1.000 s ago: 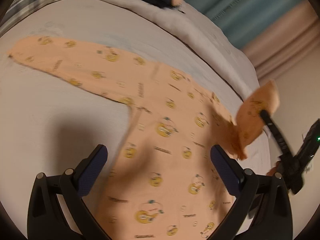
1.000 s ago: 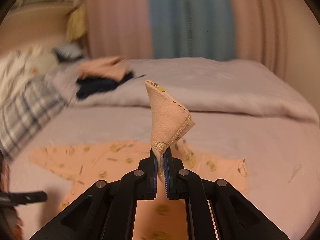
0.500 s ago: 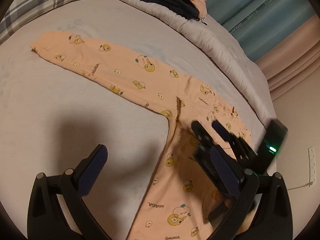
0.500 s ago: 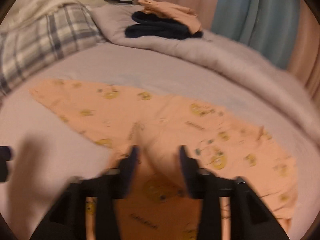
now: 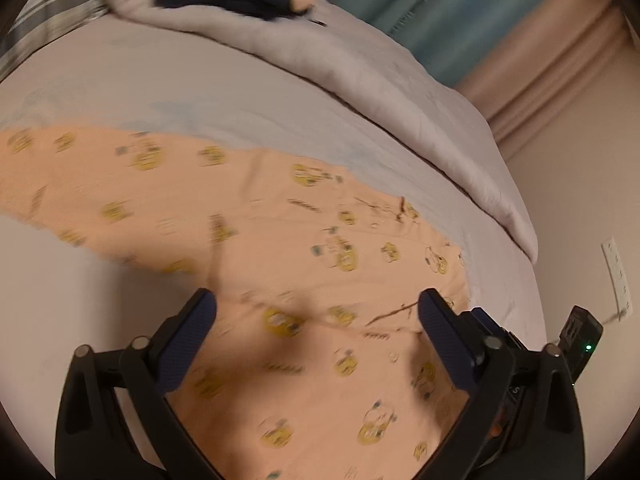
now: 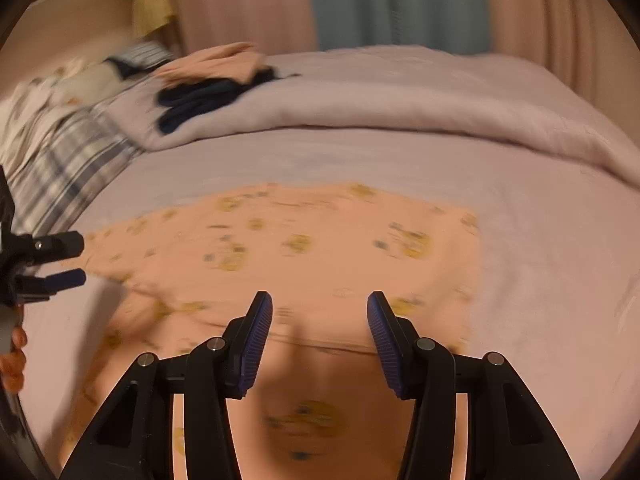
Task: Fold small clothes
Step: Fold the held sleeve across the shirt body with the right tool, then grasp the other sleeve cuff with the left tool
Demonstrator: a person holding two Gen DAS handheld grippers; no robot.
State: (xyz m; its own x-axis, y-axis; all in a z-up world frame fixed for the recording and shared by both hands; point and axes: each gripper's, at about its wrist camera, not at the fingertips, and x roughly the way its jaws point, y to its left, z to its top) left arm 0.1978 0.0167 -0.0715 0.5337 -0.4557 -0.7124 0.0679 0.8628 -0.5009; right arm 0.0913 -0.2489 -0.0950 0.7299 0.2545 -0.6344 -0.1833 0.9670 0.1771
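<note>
Peach cotton printed with little yellow cartoon figures lay spread on the bed (image 6: 560,264): a small pair of pyjama trousers (image 5: 256,216), flat on the pale sheet, one leg running off to the left in the left wrist view. The left gripper (image 5: 316,312) hung just above the cloth with its jaws wide apart; they had just been closing a little, but nothing was between them. The right gripper (image 6: 320,308) stood about half open over the near part of the trousers, its jaws also just closing a touch, with only bare cloth below and nothing pinched. Beyond, a rolled duvet (image 6: 400,96) carried a dark folded garment (image 6: 200,96) and a peach one.

The step in hand looked like taking fresh hold for the next fold. To do it well, each gripper should come down on an edge or corner, not the middle, pinch both layers cleanly, and lift together so the fabric carries over without dragging or bunching on the sheet.
</note>
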